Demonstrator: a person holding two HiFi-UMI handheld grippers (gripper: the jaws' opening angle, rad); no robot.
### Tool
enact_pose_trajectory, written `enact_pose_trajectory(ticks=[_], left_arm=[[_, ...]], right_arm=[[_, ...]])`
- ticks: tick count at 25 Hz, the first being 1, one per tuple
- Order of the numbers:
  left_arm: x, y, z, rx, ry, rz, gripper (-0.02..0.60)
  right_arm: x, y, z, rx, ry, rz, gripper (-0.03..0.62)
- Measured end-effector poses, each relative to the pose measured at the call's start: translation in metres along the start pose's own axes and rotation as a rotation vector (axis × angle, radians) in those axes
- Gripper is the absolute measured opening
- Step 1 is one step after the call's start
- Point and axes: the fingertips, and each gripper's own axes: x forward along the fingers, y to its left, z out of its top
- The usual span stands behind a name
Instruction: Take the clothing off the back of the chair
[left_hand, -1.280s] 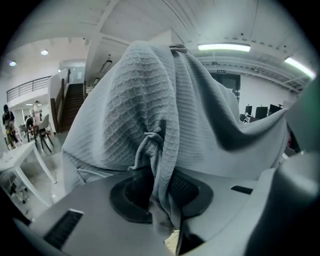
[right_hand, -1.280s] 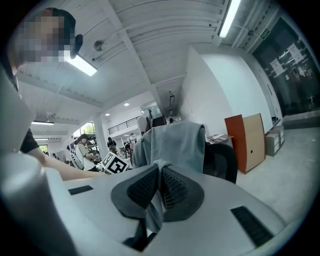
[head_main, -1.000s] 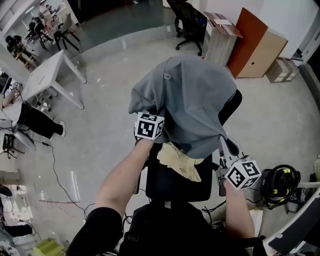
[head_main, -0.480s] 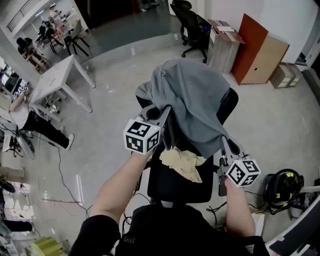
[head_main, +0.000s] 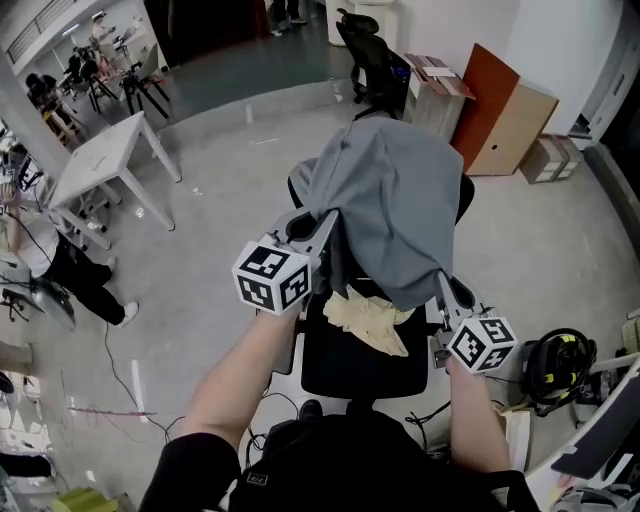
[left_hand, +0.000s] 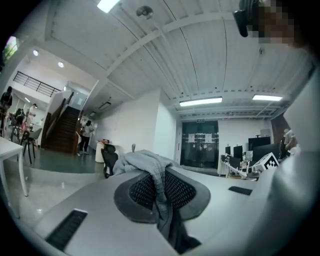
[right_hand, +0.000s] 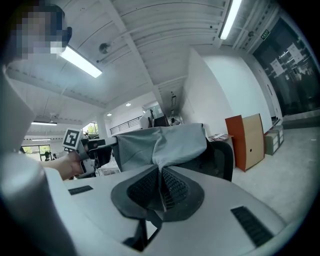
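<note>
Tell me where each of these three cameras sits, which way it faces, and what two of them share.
Head view: on the person's head, looking steeply down at the grey garment over the chair; forearms, left gripper and right gripper show.
Left gripper view: rides the left gripper, looking along jaws shut on the grey garment; right gripper's cube at right.
Right gripper view: rides the right gripper, along jaws shut on the grey garment; left hand at left.
Shared: both gripper views see the grey garment and each other's gripper.
</note>
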Motion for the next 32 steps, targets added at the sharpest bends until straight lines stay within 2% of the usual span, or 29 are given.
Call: enact_pose_trajectory(ticks=[6,10,13,17,21,24,29,32], left_arm=[[-0.059,-0.005,0.030,-0.017,-0.079,-0.065,0.031],[-0.099,-0.009,0.043,-0.030,-0.116,-0.094,0.031],[-0.122,-0.010,0.050,-0.029,-0.119,-0.111,0.032],[-0.141,-0.008,0.042,-0.004,-0.096,-0.113,0.032],[-0.159,-0.011,0.037,0.033,-0.089,-0.133,0.032],[-0.170,0.000,0.025,0.081,-0.051,-0.103,0.032],[-0.185,0.036,-0.003,0.047,0.018,-0.030,0.034],[-0.194,0.051,-0.009,0.038,0.032,0.001,0.034]], right_arm=[[-0.022,0.062,-0.010,-0.015,-0.012,-0.032,0.017],[-0.042,0.088,-0.011,-0.022,-0.039,-0.071,0.017],[-0.054,0.108,-0.009,-0.035,-0.061,-0.088,0.017],[-0.059,0.136,-0.008,-0.064,-0.079,-0.072,0.017],[-0.052,0.180,0.000,-0.084,-0.102,0.047,0.017],[-0.042,0.222,0.008,-0.121,-0.118,0.149,0.017],[-0.033,0.294,0.006,-0.217,-0.108,0.339,0.017],[-0.034,0.312,-0.002,-0.237,-0.083,0.387,0.017]])
